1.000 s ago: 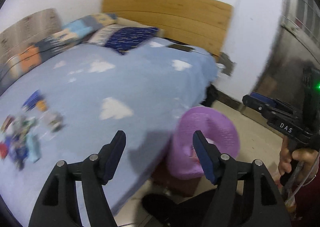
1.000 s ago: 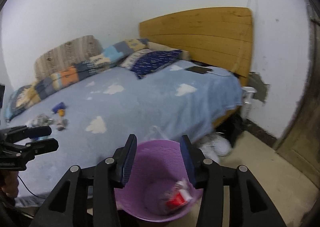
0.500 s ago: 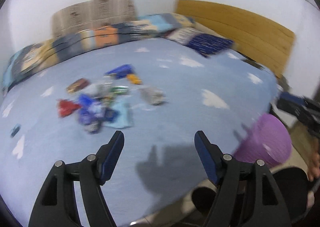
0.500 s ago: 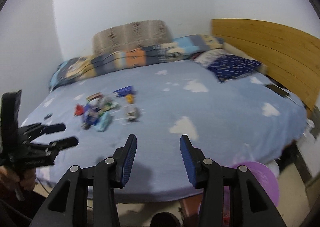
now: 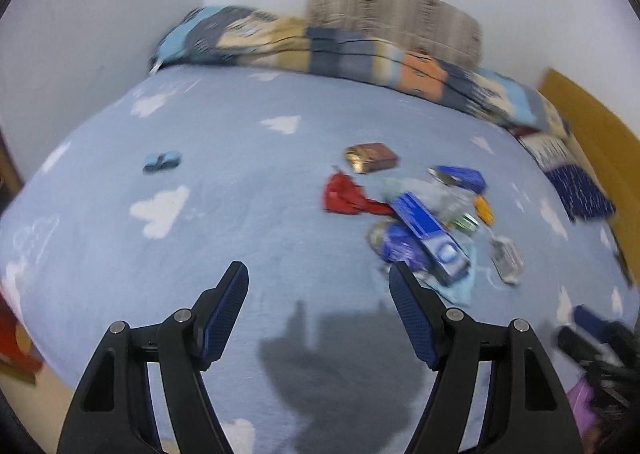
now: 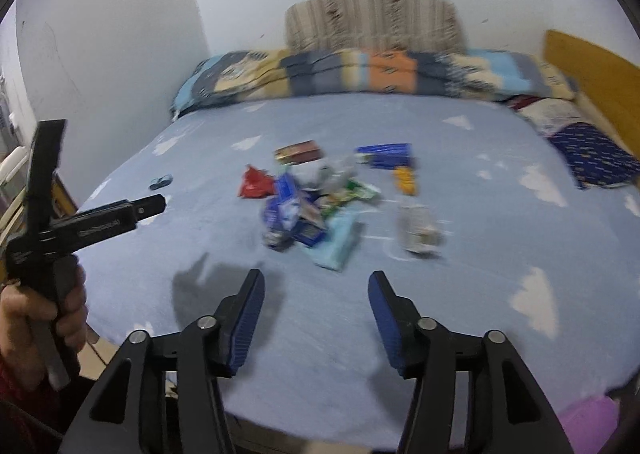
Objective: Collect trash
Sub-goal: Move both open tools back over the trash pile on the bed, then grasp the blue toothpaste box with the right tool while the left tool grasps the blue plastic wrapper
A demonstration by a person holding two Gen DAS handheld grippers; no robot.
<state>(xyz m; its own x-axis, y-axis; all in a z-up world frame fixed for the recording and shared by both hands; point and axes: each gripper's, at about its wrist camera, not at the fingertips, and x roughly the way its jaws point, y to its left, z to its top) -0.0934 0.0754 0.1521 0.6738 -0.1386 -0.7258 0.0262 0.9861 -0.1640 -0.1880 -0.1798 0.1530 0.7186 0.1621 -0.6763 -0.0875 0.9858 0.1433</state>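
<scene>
A heap of trash (image 5: pixel 424 222) (image 6: pixel 316 198) lies on the light-blue bedspread (image 5: pixel 224 222): a red wrapper (image 5: pixel 346 196), a brown packet (image 5: pixel 372 156), a blue box (image 5: pixel 434 240), a blue pouch (image 6: pixel 386 156), an orange piece (image 6: pixel 406 180) and a silvery wrapper (image 6: pixel 418 228). My left gripper (image 5: pixel 318 282) hangs open over bare bedspread, near and left of the heap. My right gripper (image 6: pixel 316 290) is empty, its jaws opening, short of the heap. The left gripper's tool (image 6: pixel 72 230) shows at the right wrist view's left, held by a hand (image 6: pixel 48 310).
A small blue item (image 5: pixel 162 161) lies alone left of the heap. Patchwork pillows (image 6: pixel 360 74) line the far wall, a wooden headboard (image 6: pixel 592 74) stands at the right. The purple bin (image 6: pixel 588 424) peeks out below the bed's near right edge.
Both grippers have swung left from the purple bin beside the bed to face the trash heap on the bedspread. The right gripper's jaws stand wider than before.
</scene>
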